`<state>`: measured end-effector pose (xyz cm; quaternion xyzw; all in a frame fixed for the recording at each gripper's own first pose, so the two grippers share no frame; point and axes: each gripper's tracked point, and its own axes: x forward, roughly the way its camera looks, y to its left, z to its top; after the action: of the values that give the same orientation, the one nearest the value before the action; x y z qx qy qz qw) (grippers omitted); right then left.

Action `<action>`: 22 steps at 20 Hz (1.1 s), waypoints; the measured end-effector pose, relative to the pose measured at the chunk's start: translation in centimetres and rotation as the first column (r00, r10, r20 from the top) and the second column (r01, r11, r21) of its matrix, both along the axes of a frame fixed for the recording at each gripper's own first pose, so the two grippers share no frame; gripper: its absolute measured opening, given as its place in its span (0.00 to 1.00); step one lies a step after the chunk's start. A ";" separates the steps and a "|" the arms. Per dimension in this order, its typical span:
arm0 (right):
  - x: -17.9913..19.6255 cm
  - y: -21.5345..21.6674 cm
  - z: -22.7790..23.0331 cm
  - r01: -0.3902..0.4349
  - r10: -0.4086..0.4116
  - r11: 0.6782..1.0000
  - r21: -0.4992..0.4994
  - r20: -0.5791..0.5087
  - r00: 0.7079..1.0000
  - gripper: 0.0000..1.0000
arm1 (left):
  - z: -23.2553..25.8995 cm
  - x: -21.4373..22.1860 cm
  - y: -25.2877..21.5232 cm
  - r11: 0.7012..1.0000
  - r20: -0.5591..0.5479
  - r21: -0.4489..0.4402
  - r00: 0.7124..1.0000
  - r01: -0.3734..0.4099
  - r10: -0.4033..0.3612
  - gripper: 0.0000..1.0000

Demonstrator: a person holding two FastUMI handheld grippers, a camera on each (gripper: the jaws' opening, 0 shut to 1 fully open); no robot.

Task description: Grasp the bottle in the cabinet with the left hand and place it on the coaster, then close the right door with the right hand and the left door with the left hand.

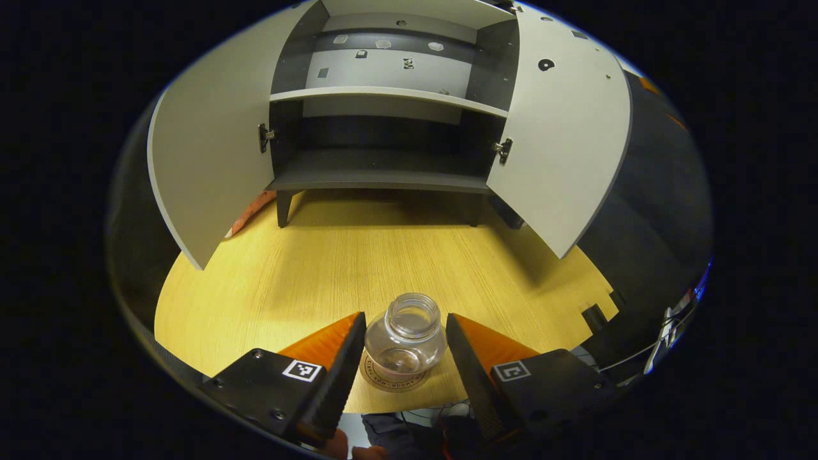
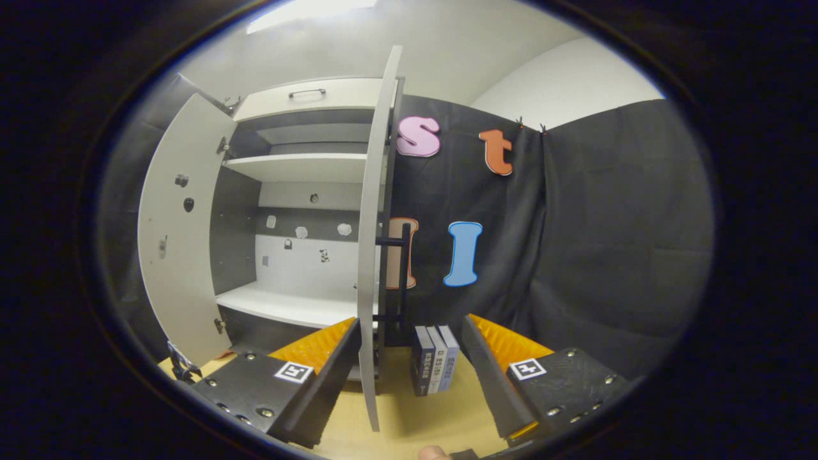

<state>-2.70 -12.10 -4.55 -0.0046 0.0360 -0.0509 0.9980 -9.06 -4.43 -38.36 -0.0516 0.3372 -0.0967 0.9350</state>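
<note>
The left gripper (image 1: 404, 358), spread wide, flanks the bottle (image 1: 406, 333) standing untouched on the coaster (image 1: 391, 381).

Right tool (image 2: 409, 364) jaws spread, right door (image 2: 374, 255) edge between; books (image 2: 436, 359) beyond.

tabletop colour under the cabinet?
Light yellow wood-grain tabletop, clearest in the left gripper view.

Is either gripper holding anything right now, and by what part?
Nothing held. The left gripper is open around the bottle on the coaster; the right gripper is open.
</note>
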 end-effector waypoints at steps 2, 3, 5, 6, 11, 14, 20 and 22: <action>0.0 0.2 0.0 -0.007 0.007 1.000 -0.003 0.000 1.000 0.96 | -0.7 -0.6 0.1 1.000 -0.037 0.012 0.999 0.000 0.001 0.84; 0.0 0.5 0.0 -0.012 0.012 1.000 -0.005 0.002 1.000 0.96 | -0.9 -0.7 0.2 1.000 -0.051 0.027 0.999 0.002 -0.001 0.84; 0.1 0.9 0.0 -0.023 0.023 1.000 -0.011 0.002 1.000 0.96 | -0.7 -0.7 0.2 0.999 -0.043 0.043 0.999 0.007 -0.005 0.85; 0.2 1.1 -0.1 -0.028 0.028 0.999 -0.015 0.000 1.000 0.96 | -0.4 -0.8 0.1 0.999 -0.036 0.048 0.999 0.011 -0.009 0.85; 0.2 1.4 -0.1 -0.039 0.039 0.999 -0.020 0.002 0.999 0.98 | 1.3 -0.4 -0.4 1.000 -0.001 0.021 1.000 0.012 -0.012 0.84; 0.3 1.2 -0.1 -0.038 0.039 0.999 -0.013 0.004 0.999 0.96 | 2.4 -0.2 -0.6 1.000 0.015 0.013 1.000 0.014 -0.014 0.85; 0.0 0.5 -0.1 -0.022 0.022 1.000 0.003 0.010 1.000 0.96 | 6.2 0.6 -0.6 1.000 0.082 0.021 0.997 0.010 -0.012 0.84; 0.0 0.2 -0.1 -0.012 0.012 1.000 0.006 0.010 1.000 0.96 | 8.5 1.2 -0.5 1.000 0.128 0.024 0.992 0.000 -0.003 0.84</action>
<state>-2.73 -11.90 -4.62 -0.0015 0.0309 -0.0449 0.9985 -7.83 -4.96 -29.86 -0.0339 0.2779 -0.0967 0.9551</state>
